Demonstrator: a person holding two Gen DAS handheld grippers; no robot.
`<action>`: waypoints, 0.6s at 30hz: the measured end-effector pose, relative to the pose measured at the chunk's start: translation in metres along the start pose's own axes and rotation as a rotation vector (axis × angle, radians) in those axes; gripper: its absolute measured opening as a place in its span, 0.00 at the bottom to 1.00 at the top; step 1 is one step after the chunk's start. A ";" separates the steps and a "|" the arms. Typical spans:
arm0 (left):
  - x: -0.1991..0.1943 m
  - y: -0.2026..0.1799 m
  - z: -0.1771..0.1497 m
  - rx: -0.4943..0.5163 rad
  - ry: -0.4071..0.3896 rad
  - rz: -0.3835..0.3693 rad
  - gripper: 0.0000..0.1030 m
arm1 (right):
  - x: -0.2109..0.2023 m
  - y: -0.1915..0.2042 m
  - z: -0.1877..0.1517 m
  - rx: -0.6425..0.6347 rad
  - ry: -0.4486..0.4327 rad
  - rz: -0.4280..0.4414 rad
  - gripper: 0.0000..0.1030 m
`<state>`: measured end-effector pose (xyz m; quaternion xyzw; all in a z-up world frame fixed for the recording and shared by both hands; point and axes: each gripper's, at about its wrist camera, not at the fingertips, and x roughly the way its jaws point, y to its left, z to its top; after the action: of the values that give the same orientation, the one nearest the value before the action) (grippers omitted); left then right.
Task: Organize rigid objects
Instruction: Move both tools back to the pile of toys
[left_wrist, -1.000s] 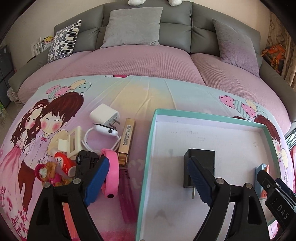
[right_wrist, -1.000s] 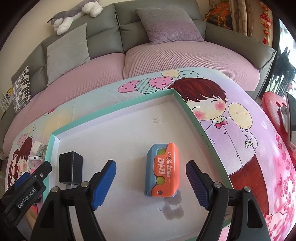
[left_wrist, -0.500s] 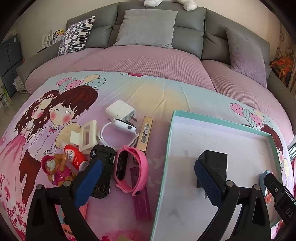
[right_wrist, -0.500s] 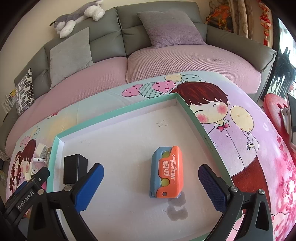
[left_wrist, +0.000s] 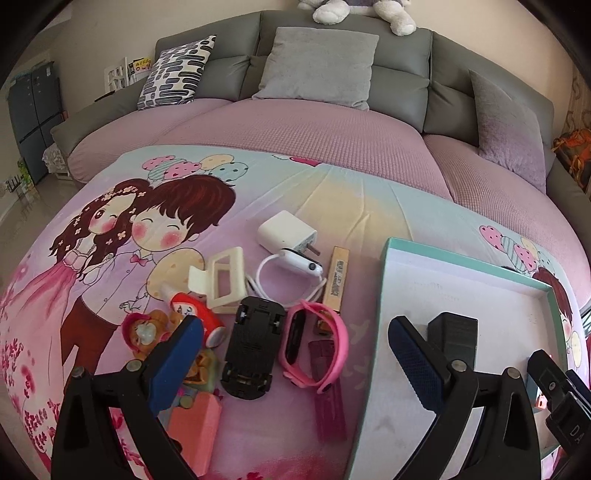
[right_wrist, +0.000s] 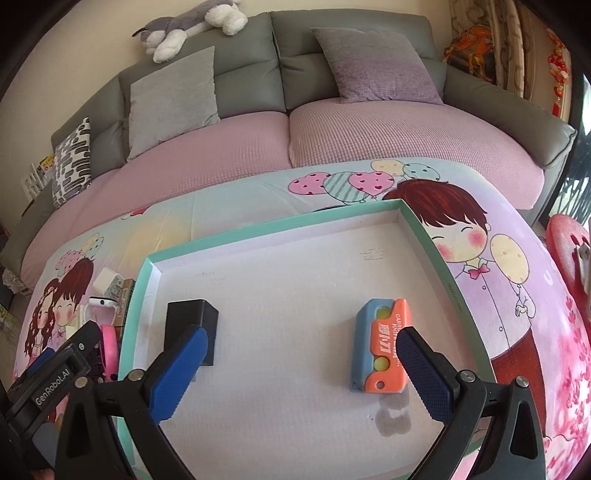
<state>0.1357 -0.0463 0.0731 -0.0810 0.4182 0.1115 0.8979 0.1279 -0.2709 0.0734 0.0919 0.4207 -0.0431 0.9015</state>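
Fingers spread wide on both, having just opened: left gripper (left_wrist: 291, 354) and right gripper (right_wrist: 299, 369) pinch nothing. Black adapter (right_wrist: 192, 325) and orange knife toy (right_wrist: 380, 350), freshly released, lie in the teal box (right_wrist: 258, 230); remaining clutter like the pink band (left_wrist: 317, 350) waits beside it.

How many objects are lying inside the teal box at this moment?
2. The black charger lies near the box's left wall; the blue-and-orange carrot knife toy lies toward its right side. The gripper fingers may hide something small.
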 end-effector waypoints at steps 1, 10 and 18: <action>-0.002 0.005 0.001 -0.009 0.001 0.003 0.97 | -0.001 0.004 0.000 -0.013 -0.002 0.006 1.00; -0.025 0.053 0.012 -0.072 -0.030 0.040 0.97 | -0.012 0.043 -0.002 -0.073 -0.015 0.124 1.00; -0.036 0.102 0.012 -0.128 -0.018 0.073 0.97 | -0.022 0.078 -0.008 -0.133 -0.014 0.214 1.00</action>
<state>0.0948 0.0503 0.1035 -0.1221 0.4047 0.1716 0.8899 0.1197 -0.1933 0.0950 0.0763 0.4041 0.0809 0.9079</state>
